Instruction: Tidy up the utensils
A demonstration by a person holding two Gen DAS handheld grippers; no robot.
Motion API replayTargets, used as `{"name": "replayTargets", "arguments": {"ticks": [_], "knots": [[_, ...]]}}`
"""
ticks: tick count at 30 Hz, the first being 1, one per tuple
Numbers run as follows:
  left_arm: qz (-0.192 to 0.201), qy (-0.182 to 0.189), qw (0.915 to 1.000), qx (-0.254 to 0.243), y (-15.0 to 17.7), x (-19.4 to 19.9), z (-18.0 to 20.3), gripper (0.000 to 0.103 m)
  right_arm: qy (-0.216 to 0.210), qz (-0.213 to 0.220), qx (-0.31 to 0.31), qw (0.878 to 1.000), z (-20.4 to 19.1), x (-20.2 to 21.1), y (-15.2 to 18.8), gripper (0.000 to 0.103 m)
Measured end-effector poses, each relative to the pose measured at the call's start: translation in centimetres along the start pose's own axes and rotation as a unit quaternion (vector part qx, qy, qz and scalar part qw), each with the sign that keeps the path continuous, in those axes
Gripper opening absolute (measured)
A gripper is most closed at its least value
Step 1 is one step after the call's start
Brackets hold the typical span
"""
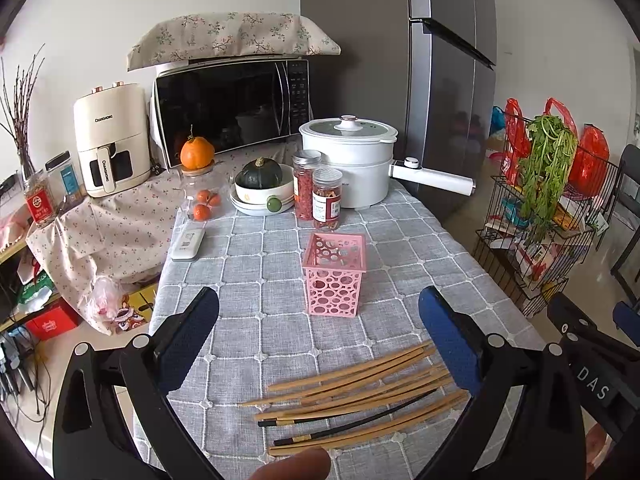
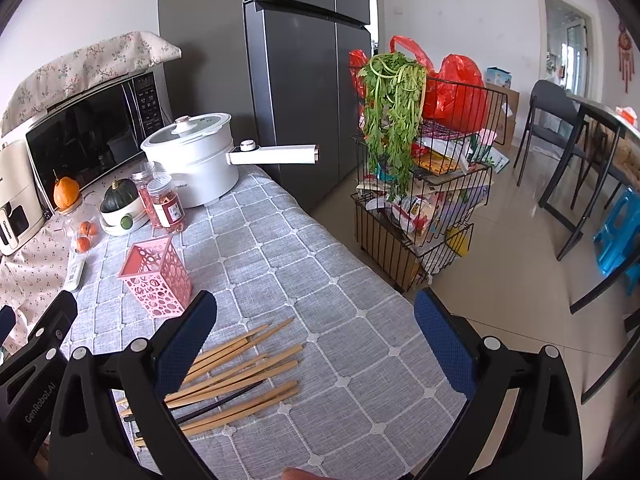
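Note:
Several wooden chopsticks (image 1: 360,396) and one black pair lie loose on the grey checked tablecloth near the front edge; they also show in the right wrist view (image 2: 236,380). A pink perforated basket (image 1: 335,274) stands upright and empty behind them, seen too in the right wrist view (image 2: 156,280). My left gripper (image 1: 320,340) is open and empty, held above the table just before the chopsticks. My right gripper (image 2: 316,340) is open and empty, to the right of the chopsticks, its left finger over their ends.
At the back stand two red-filled jars (image 1: 318,190), a white electric pot (image 1: 348,160) with a long handle, a bowl with a squash (image 1: 262,192), a remote (image 1: 188,244), and a microwave (image 1: 232,108). A wire rack with greens (image 2: 420,184) stands right of the table.

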State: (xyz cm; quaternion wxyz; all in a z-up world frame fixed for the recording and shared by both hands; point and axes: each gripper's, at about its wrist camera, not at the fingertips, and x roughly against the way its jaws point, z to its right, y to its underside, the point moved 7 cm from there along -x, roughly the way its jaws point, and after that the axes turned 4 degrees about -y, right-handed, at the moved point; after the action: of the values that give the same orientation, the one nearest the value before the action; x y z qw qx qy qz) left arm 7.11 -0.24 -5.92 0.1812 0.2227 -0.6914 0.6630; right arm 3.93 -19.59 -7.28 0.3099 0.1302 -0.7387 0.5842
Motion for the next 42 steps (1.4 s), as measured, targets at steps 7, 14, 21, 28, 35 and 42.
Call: {"name": "replayTargets", "arguments": {"ticks": [7,14,21,28,35,42], "knots": [[-0.001,-0.004,1.0000,0.001,0.01,-0.13,-0.20,0.096,0.001,0.000,-0.001,1.000,0.03,-0.07,0.07,0.096],[-0.001,-0.003,1.0000,0.000,0.12,-0.20,-0.13,0.096,0.001,-0.003,-0.004,1.000,0.11,-0.08,0.17,0.096],[0.000,-0.004,1.0000,0.003,0.07,-0.21,-0.25,0.096,0.002,-0.005,-0.003,1.000,0.10,-0.06,0.16,0.096],[0.000,-0.005,1.0000,0.003,0.07,-0.24,-0.25,0.096,0.003,-0.007,-0.003,1.000,-0.01,-0.21,0.11,0.096],[-0.001,-0.006,1.0000,0.002,0.20,-0.27,-0.25,0.096,0.003,-0.008,-0.003,1.000,0.01,-0.26,0.14,0.096],[-0.001,-0.006,1.0000,0.003,0.26,-0.30,-0.16,0.096,0.003,-0.010,-0.004,1.000,0.03,-0.36,0.24,0.096]]}}
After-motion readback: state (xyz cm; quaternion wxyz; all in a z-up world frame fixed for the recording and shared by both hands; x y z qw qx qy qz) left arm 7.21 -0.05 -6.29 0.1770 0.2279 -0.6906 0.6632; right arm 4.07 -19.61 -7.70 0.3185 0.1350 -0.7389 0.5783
